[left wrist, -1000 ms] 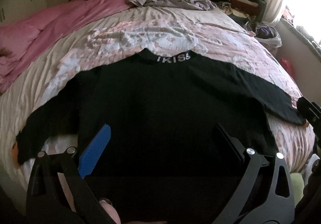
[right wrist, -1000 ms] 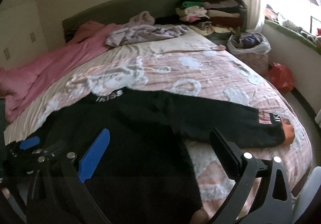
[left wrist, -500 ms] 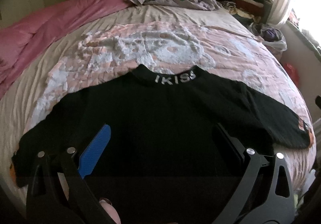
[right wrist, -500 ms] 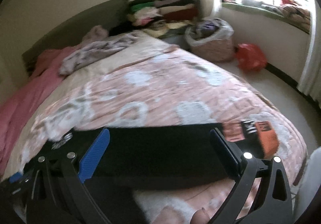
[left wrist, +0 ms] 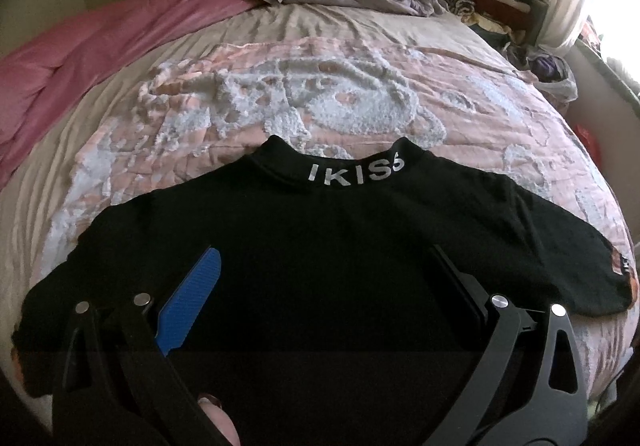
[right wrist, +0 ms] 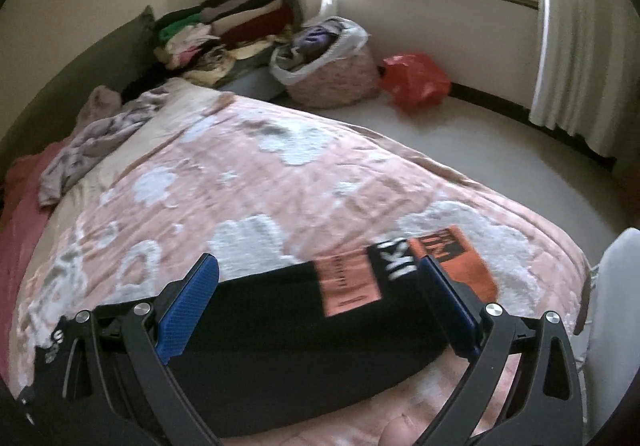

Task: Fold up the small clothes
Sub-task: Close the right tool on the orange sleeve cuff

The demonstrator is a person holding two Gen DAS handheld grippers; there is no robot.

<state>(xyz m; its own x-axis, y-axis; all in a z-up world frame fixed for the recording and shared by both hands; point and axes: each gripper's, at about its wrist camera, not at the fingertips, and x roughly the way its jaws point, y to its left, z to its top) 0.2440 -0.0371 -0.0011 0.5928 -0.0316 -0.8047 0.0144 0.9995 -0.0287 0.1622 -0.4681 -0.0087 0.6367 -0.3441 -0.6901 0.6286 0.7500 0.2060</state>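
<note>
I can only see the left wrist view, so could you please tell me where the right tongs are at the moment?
Observer: The right tongs are open over the sweater's right sleeve, fingers either side of it, near the cuff.
Operator: Thank you. What does that cuff look like up close?
Observer: The cuff is orange, with a black lettered band and a salmon patch beside it.
Operator: Is anything on the floor past that side of the bed?
Observer: Yes, a red plastic bag lies beside a pink basket lined with a white bag.
</note>
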